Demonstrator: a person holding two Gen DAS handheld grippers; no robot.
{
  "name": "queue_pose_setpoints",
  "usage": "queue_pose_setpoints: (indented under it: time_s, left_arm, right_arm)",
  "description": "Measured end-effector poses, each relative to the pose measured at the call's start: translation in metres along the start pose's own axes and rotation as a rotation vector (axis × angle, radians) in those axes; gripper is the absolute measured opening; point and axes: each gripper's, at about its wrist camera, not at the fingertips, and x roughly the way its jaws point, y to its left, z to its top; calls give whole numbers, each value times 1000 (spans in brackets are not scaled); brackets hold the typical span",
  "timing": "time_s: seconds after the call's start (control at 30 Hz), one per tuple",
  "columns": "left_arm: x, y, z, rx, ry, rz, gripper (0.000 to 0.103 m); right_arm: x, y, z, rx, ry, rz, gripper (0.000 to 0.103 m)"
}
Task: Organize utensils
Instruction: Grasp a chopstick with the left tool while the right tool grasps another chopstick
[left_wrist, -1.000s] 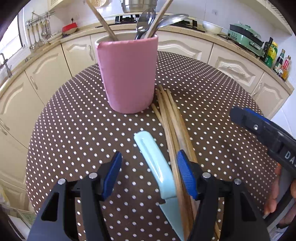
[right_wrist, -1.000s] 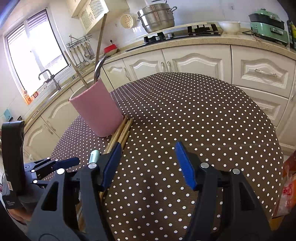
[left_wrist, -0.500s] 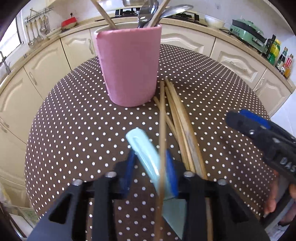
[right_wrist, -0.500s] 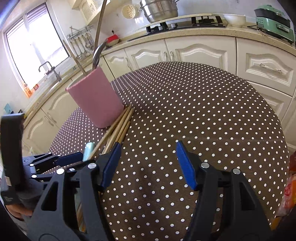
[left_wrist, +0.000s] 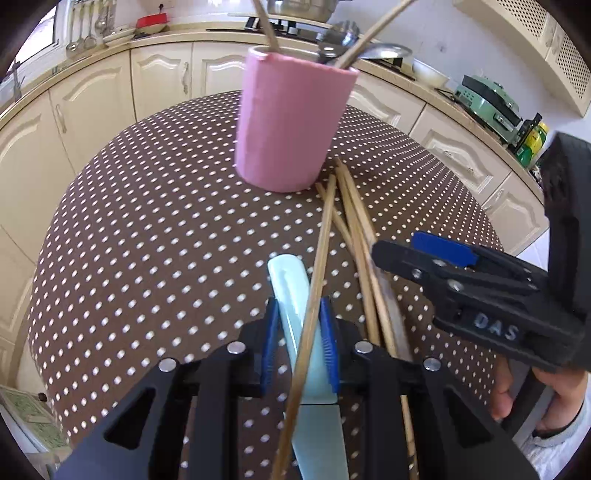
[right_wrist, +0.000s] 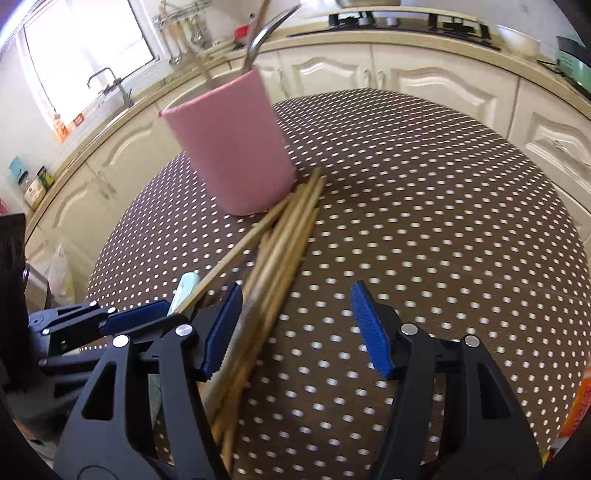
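Note:
A pink cup (left_wrist: 291, 125) (right_wrist: 229, 147) holding spoons and chopsticks stands on the brown dotted table (left_wrist: 147, 240). In front of it lies a light blue knife (left_wrist: 291, 295) (right_wrist: 184, 284) beside a bundle of wooden chopsticks (left_wrist: 358, 236) (right_wrist: 280, 251). My left gripper (left_wrist: 299, 347) (right_wrist: 159, 314) is closing. Its pads press on the knife handle together with one chopstick (left_wrist: 319, 258) that slants across it. My right gripper (right_wrist: 295, 325) (left_wrist: 406, 247) is open and narrowing. The chopstick bundle lies between its fingers, close to the left pad and not squeezed.
Cream cabinets and a counter ring the table, with a stove and pot (left_wrist: 299, 7), a white bowl (left_wrist: 428, 72) and a green appliance (left_wrist: 487, 99). A window and sink tap (right_wrist: 107, 74) are at the left. A person's hand (left_wrist: 517, 398) holds the right gripper.
The left jaws have closed from wide apart onto the knife handle and one chopstick. The right gripper has shifted left over the chopstick bundle, closer to the left gripper.

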Motion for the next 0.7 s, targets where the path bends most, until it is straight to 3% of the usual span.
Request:
queue_pose_setpoints:
  time_s: [0.07,0.23,0.4,0.47,0.7]
  left_arm:
    - [-6,11,-7,-18,-3,9,22]
    - [-13,27,-14,-47,8,4,22]
    - [-13,28,-3,-43,2,11,24]
    - [-11,27,4,-28,0,23,31]
    - [5,14,30,40,10,67,31]
  right_arm:
    - [6,6,1,-12,29,7,41]
    - [10,16,4,-47,59,-10,25]
    - [7,7,5,-55,90,-43,20]
    - [4,-2,3,-36,101,-35,20]
    - [-8,-30,1,0,116,-34,18]
